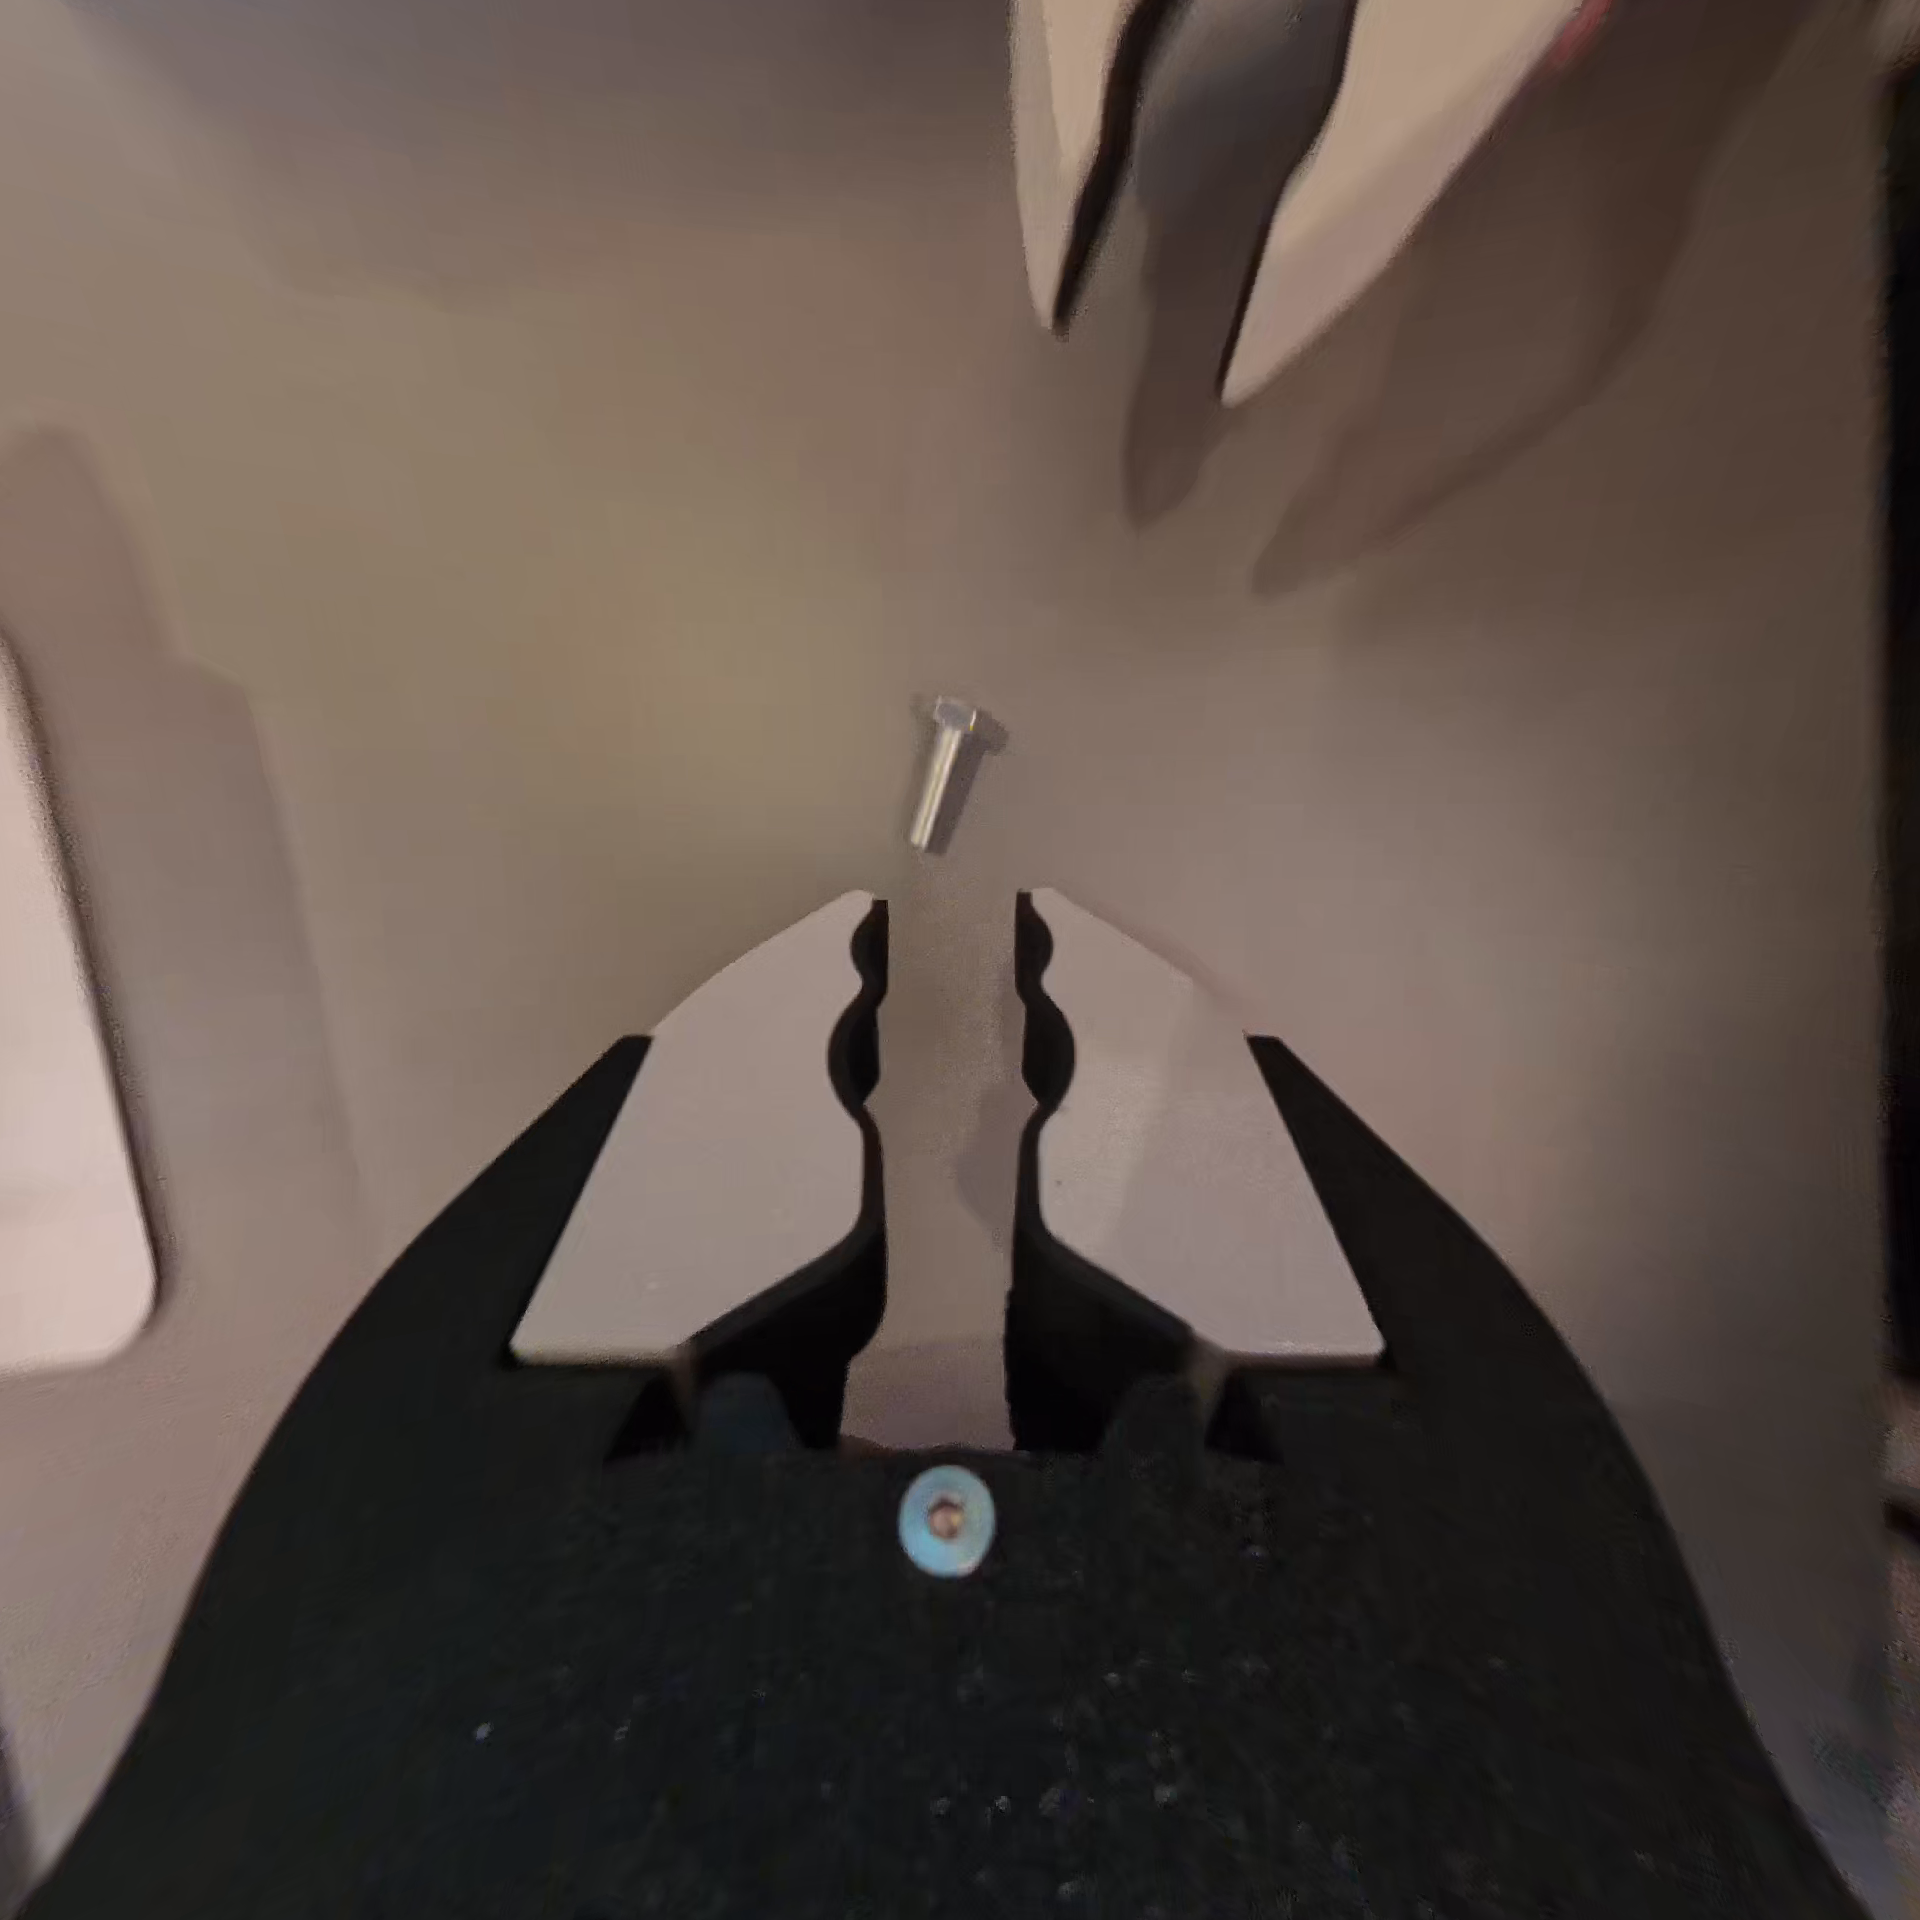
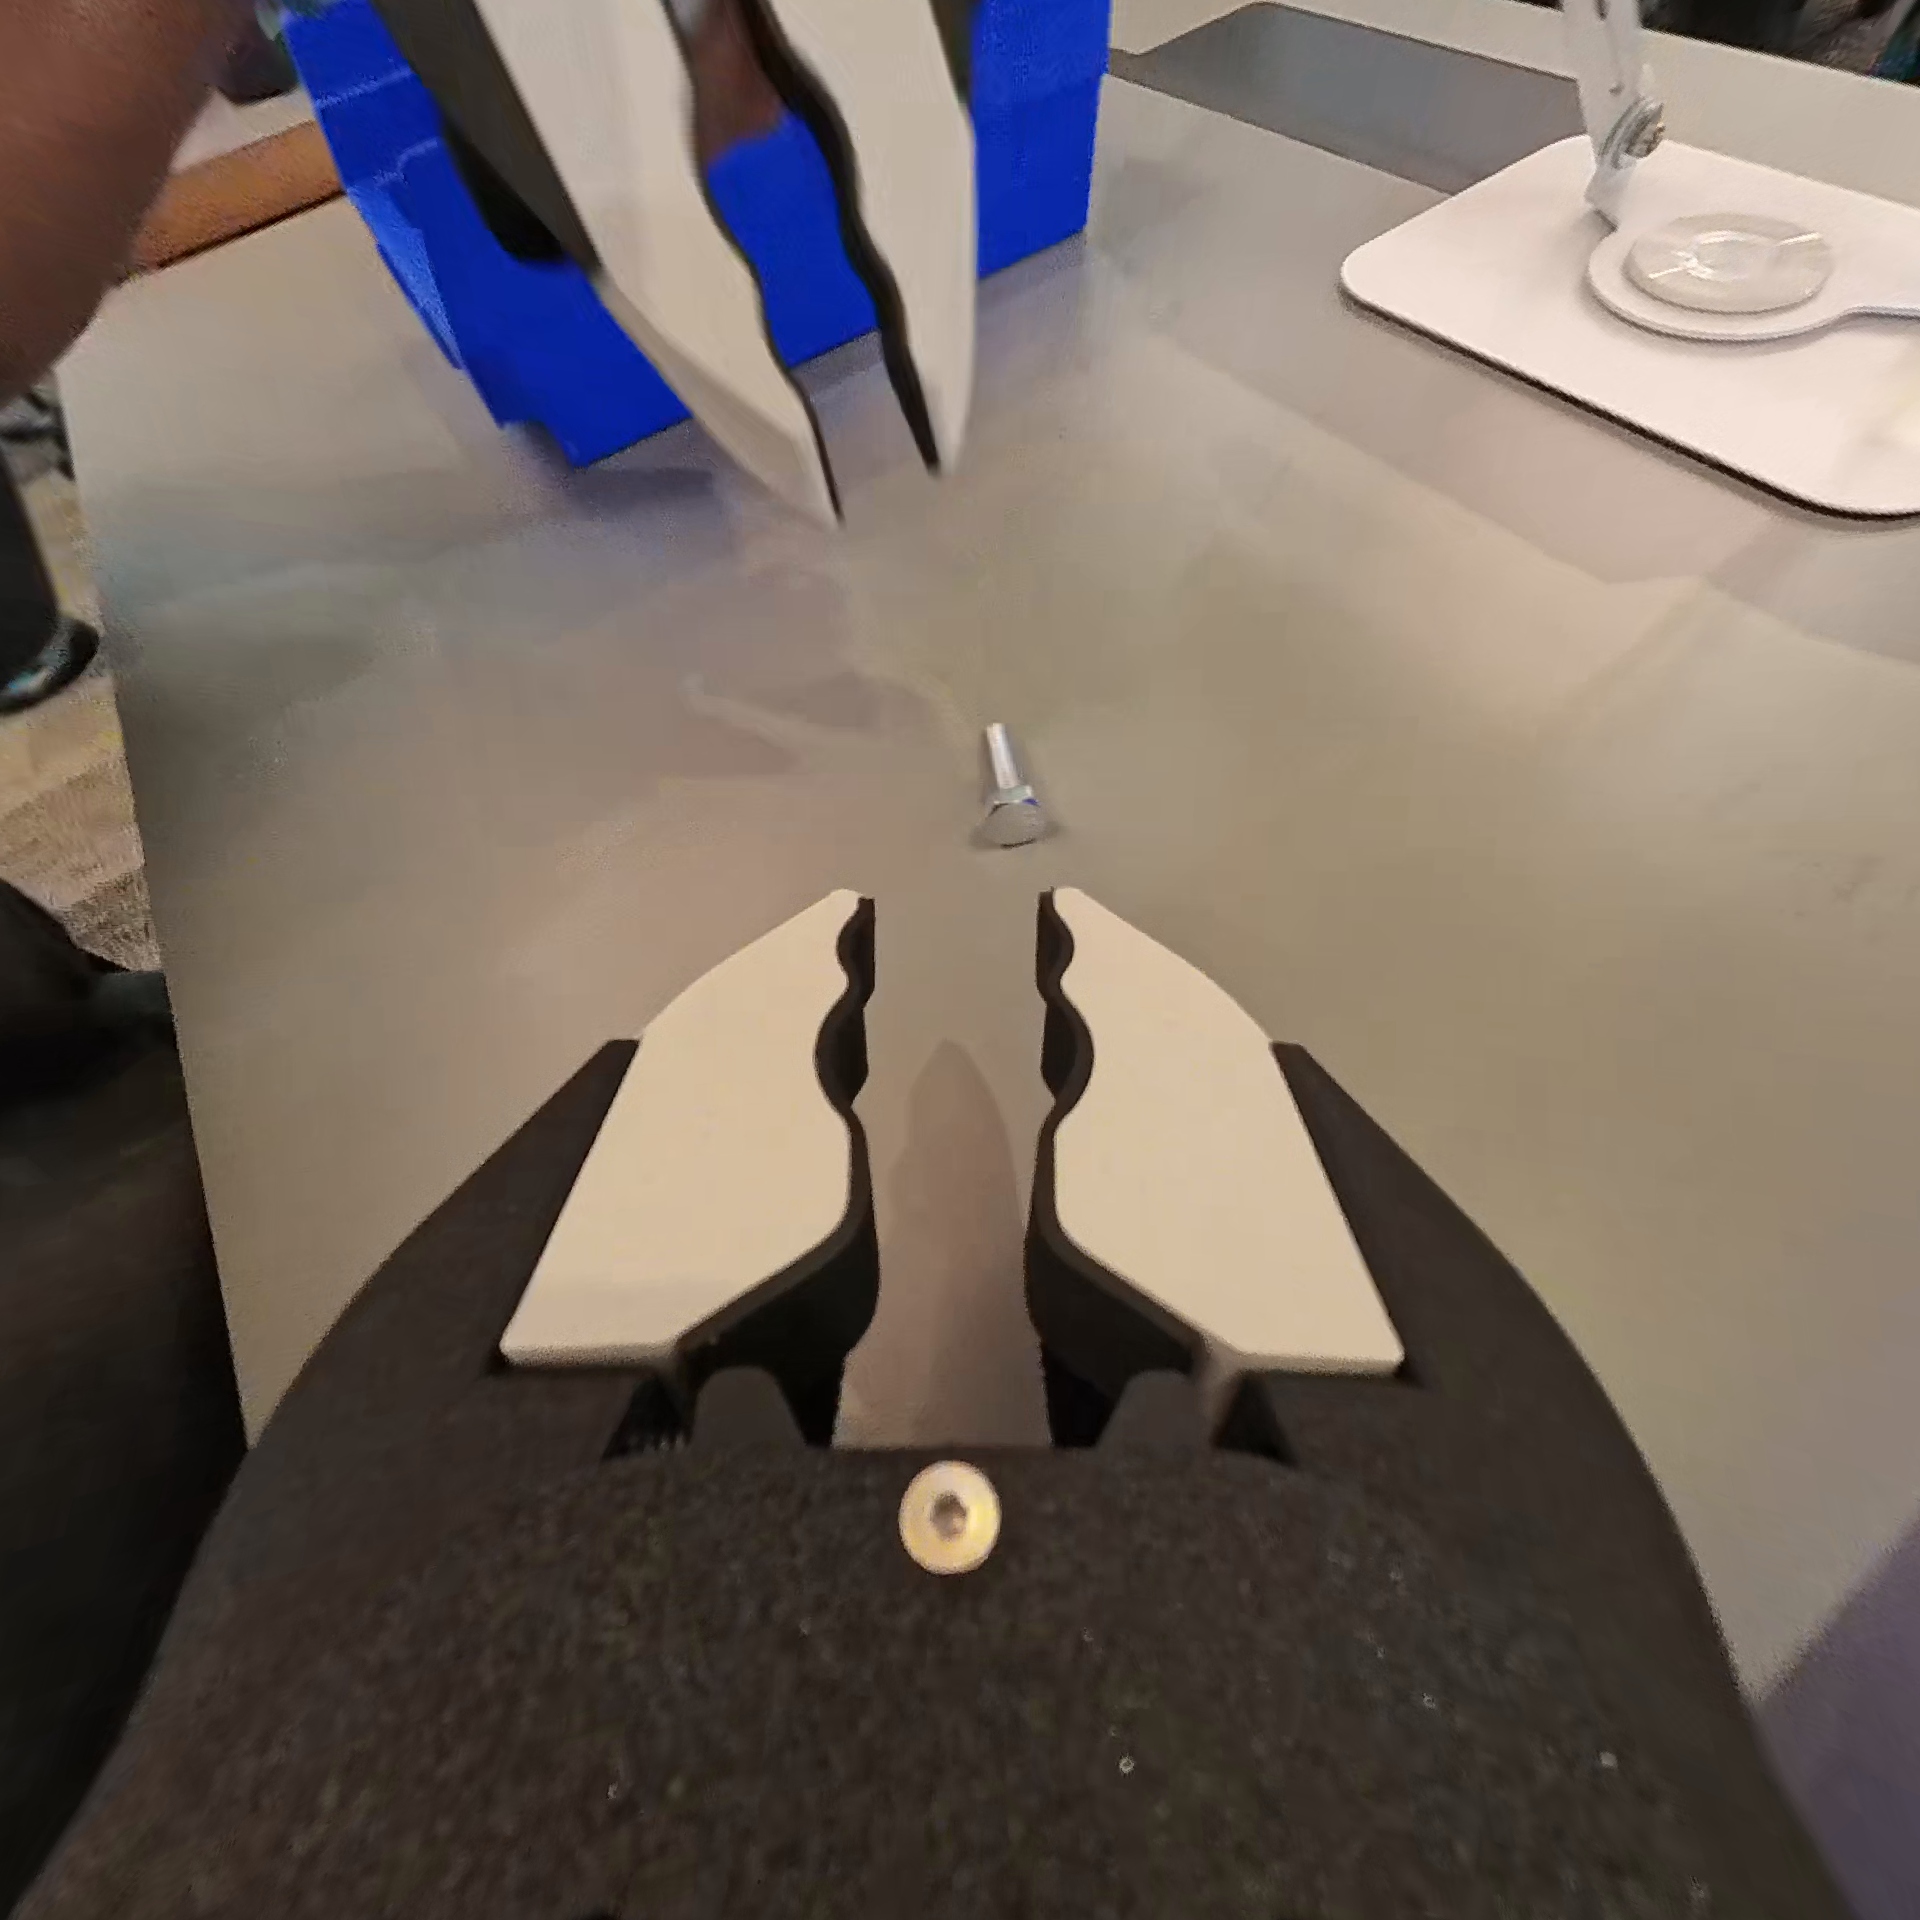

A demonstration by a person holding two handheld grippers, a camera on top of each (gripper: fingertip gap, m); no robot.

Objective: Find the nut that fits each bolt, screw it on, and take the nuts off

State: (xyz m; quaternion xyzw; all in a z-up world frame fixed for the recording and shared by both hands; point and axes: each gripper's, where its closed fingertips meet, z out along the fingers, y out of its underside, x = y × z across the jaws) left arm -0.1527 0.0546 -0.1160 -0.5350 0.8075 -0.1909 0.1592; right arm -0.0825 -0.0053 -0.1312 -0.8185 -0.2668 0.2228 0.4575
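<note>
Left wrist view: the left gripper [image 1: 951, 899], fingers spread and empty, faces a bolt [image 1: 940, 771] lying on the grey table [image 1: 520, 623], head pointing away, shank toward it.

Right wrist view: the right gripper [image 2: 956, 899], spread too, meets the bolt head-first; only here a blue bin [image 2: 540, 312] and white stand [image 2: 1621, 312] show

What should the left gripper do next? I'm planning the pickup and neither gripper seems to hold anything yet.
Probably ease the left gripper forward and close on the bolt. The bolt lies loose on the grey table just past its open fingertips, shank end nearest. The right gripper is also open and empty, facing the head end. No nut shows in either view.
</note>
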